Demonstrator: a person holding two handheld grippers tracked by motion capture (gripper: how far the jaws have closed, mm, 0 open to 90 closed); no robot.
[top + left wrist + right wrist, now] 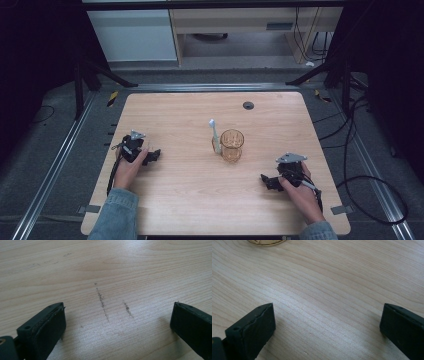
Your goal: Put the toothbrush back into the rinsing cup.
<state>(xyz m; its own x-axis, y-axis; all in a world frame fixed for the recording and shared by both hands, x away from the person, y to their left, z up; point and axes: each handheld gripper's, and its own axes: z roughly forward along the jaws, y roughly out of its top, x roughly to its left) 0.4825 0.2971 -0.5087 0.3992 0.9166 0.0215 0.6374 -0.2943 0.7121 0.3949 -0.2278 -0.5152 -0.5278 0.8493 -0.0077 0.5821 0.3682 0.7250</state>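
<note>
An amber ribbed glass (232,145) stands upright near the middle of the wooden table (190,200). A white toothbrush (214,134) stands tilted at the glass's left side, head up; whether it rests inside or beside the glass I cannot tell. My left gripper (154,155) lies on the table at the left, held by a hand, jaws wide apart over bare wood (117,315). My right gripper (267,181) rests at the right front, jaws also wide apart (327,320), nothing between them. The glass's base (265,242) peeks in at the top of the right gripper view.
A dark round grommet (248,105) sits in the table near its far edge. Faint dark scuff marks (102,301) streak the wood ahead of the left gripper. Black frame legs and cables run on the floor around the table.
</note>
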